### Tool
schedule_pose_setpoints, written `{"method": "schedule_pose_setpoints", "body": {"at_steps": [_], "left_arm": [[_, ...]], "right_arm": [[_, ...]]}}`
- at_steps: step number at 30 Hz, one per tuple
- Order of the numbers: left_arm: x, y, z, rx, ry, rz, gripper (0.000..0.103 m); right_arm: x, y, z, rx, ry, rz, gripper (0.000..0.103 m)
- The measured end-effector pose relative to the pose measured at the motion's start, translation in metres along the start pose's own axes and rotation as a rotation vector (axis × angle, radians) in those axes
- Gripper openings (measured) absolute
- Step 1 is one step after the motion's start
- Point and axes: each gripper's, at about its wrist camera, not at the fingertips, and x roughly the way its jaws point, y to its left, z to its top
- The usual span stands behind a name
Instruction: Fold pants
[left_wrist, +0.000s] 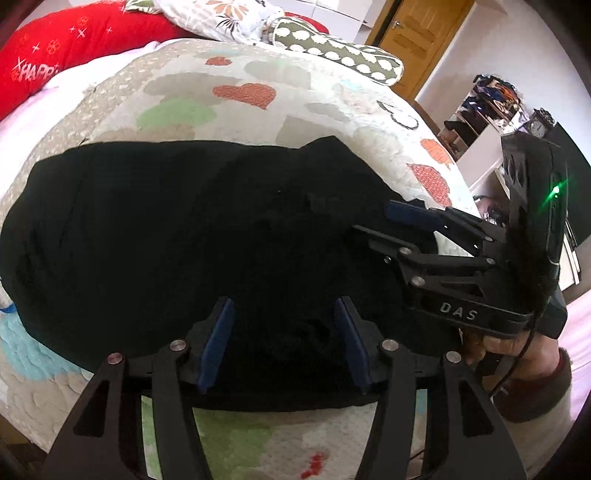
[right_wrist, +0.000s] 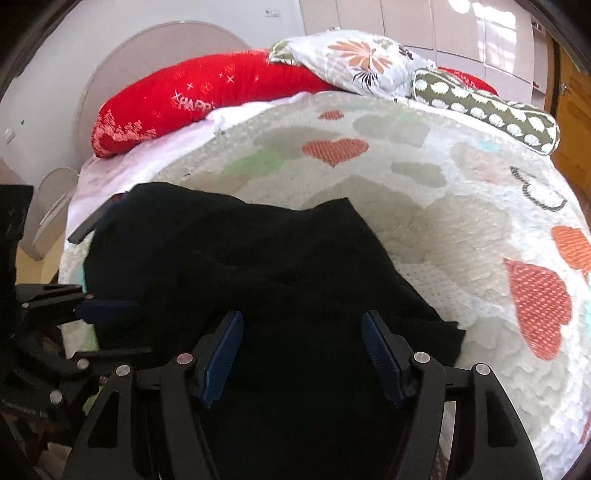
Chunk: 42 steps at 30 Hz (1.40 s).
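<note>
Black pants (left_wrist: 184, 236) lie folded in a dark heap on the heart-patterned quilt (left_wrist: 240, 92); they also show in the right wrist view (right_wrist: 277, 277). My left gripper (left_wrist: 284, 306) is open, its blue pads apart just over the near edge of the pants. My right gripper (right_wrist: 303, 321) is open over the pants' near right part. It also shows in the left wrist view (left_wrist: 373, 219), at the pants' right edge. The left gripper shows at the left edge of the right wrist view (right_wrist: 92, 269).
A red pillow (right_wrist: 192, 103), a floral pillow (right_wrist: 354, 59) and a green dotted bolster (right_wrist: 487, 110) lie at the bed's head. A wooden door (left_wrist: 417, 33) and a shelf (left_wrist: 484, 107) stand to the right. Bare quilt lies right of the pants.
</note>
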Motion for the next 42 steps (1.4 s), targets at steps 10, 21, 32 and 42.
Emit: {"method": "schedule_pose_setpoints", "body": {"at_steps": [10, 21, 32, 42], "left_arm": [[-0.007, 0.000, -0.001, -0.005, -0.011, 0.013, 0.056], [-0.020, 0.008, -0.005, -0.014, -0.028, 0.040, 0.057], [-0.060, 0.084, -0.022, -0.288, -0.126, -0.031, 0.081], [-0.063, 0.142, -0.047, -0.524, -0.197, -0.059, 0.082]], "right_arm": [[-0.019, 0.004, 0.004, 0.005, -0.024, -0.018, 0.071], [0.009, 0.020, 0.003, -0.006, 0.028, 0.028, 0.075], [-0.017, 0.049, 0.049, -0.064, -0.055, 0.132, 0.081], [0.050, 0.132, 0.109, -0.235, 0.015, 0.233, 0.083]]}}
